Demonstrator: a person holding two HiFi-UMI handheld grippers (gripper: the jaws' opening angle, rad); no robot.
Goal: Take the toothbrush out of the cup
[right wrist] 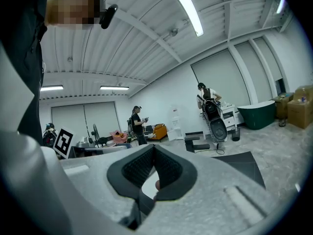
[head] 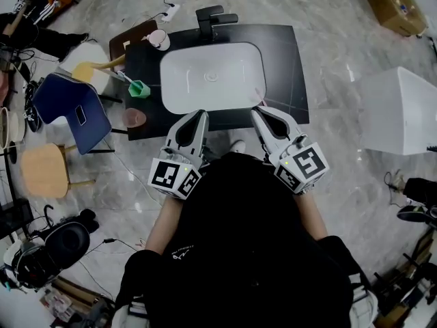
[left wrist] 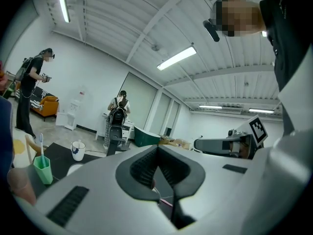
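Two grippers are held side by side over the near edge of the black tabletop point(head: 287, 60), just in front of the person's dark-clad body. The left gripper point(head: 202, 115) is seen with its jaws brought fully together and nothing caught between them. The right gripper point(head: 257, 113) is likewise closed, its jaws meeting with nothing held. Both are pointed toward the white sink basin point(head: 212, 77) that is sunk into the tabletop, and a black faucet point(head: 215, 17) is mounted at its far side.

The toothbrush point(head: 125, 76) is found standing in the green cup point(head: 138, 88), its upper end leaning out over the rim. The cup is set on the left part of the tabletop, just beside the basin and well apart from both grippers. A white mug point(head: 158, 39) is placed further back, near the far left corner, and a pink rounded object point(head: 135, 117) is seen at the near left edge.

A blue chair point(head: 68, 104) and a wooden stool point(head: 44, 171) are set on the marble floor point(head: 328, 19) to the left, and a white box point(head: 403, 111) is placed to the right. Other persons are seen in the background of both gripper views.
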